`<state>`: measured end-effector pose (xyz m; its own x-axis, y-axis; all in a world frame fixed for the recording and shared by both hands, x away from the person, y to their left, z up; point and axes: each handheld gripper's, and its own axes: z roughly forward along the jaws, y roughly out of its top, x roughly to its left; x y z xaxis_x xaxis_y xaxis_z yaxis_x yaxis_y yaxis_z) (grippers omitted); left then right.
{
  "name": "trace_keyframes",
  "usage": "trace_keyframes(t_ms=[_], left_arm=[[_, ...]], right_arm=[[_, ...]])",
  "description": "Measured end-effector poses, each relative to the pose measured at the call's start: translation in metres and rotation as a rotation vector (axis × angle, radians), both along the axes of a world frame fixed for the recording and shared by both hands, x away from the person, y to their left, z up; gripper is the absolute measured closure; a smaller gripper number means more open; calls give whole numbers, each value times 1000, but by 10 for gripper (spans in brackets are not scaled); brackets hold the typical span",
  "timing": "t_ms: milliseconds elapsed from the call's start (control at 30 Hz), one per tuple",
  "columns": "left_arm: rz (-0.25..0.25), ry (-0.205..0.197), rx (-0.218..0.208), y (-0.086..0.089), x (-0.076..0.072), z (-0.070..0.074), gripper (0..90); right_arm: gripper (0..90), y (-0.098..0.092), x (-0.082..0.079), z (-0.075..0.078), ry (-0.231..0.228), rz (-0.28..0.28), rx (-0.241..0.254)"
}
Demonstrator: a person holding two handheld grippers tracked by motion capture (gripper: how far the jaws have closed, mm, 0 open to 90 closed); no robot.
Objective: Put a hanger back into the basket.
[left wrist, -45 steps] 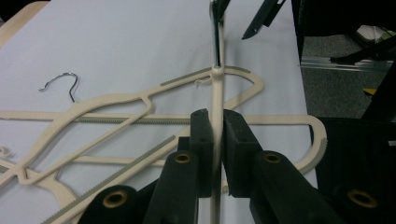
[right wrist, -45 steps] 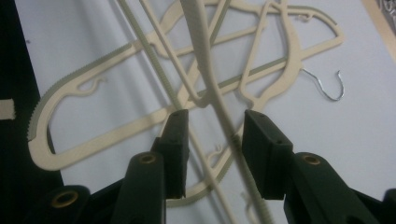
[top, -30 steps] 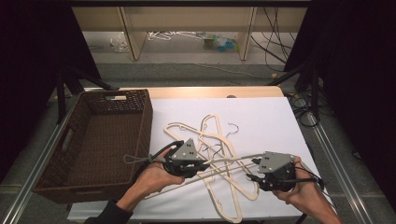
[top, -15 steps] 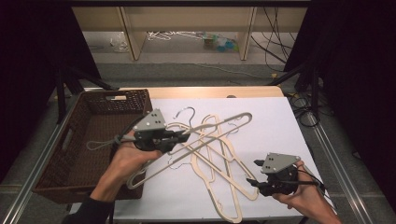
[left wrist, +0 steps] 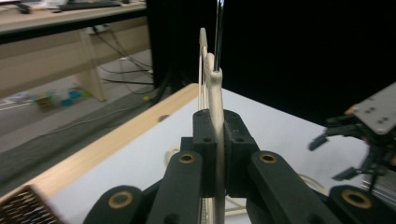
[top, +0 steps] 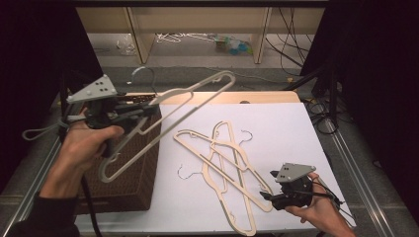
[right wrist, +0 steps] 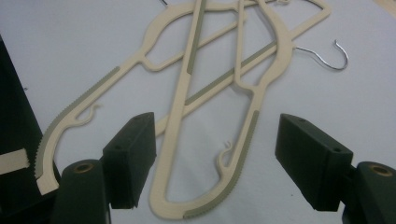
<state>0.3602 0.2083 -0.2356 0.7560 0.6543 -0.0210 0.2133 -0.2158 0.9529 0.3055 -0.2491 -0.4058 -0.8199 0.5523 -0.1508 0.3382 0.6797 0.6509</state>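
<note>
While the left tongs (top: pixel 141 116) clench a hanger (top: pixel 188 96) over the basket (top: pixel 143 168), the right tongs (right wrist: pixel 215 158), just opening, hang released; next, probably drop it in.

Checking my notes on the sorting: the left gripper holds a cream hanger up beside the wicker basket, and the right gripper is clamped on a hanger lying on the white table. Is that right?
Not quite. The right gripper is open: in the right gripper view its jaws, which have just been opening, stand apart over the hangers on the table without pressing any. The rest holds: the left gripper holds a cream hanger up beside the wicker basket.

black grippers (top: pixel 291 193) with grey triangular plates (brass-ringed pivots), dark sleeve (top: pixel 47 217).
</note>
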Motion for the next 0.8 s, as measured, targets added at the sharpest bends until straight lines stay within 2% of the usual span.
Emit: trace_keyframes(t_ms=[67, 100, 167, 300, 333, 367, 433, 533, 700, 800], left_arm=[[36, -9, -11, 17, 3, -2, 852], [58, -13, -4, 25, 4, -4, 853], [89, -21, 17, 40, 5, -12, 852], [126, 3, 41, 65, 10, -28, 852], [126, 3, 41, 65, 10, -28, 852], [134, 6, 44, 74, 12, -35, 852], [155, 20, 57, 87, 15, -45, 852], [190, 33, 58, 101, 18, -55, 852], [216, 27, 52, 123, 22, -65, 852], [208, 6, 73, 134, 21, -70, 852]], right_arm=[[303, 1, 0, -2, -13, -3, 10], [302, 0, 0, -1, 3, 4, 3], [302, 0, 1, -3, 4, 1, 7], [306, 0, 2, -5, 20, 1, -4], [306, 0, 2, -5, 20, 1, -4], [308, 1, 2, -7, 4, -5, 3], [308, 1, 2, -6, 21, 0, -3], [310, 1, 2, -8, 10, -5, 2], [310, 0, 2, -9, 12, -5, 1], [310, 0, 3, -9, 13, -6, -1]])
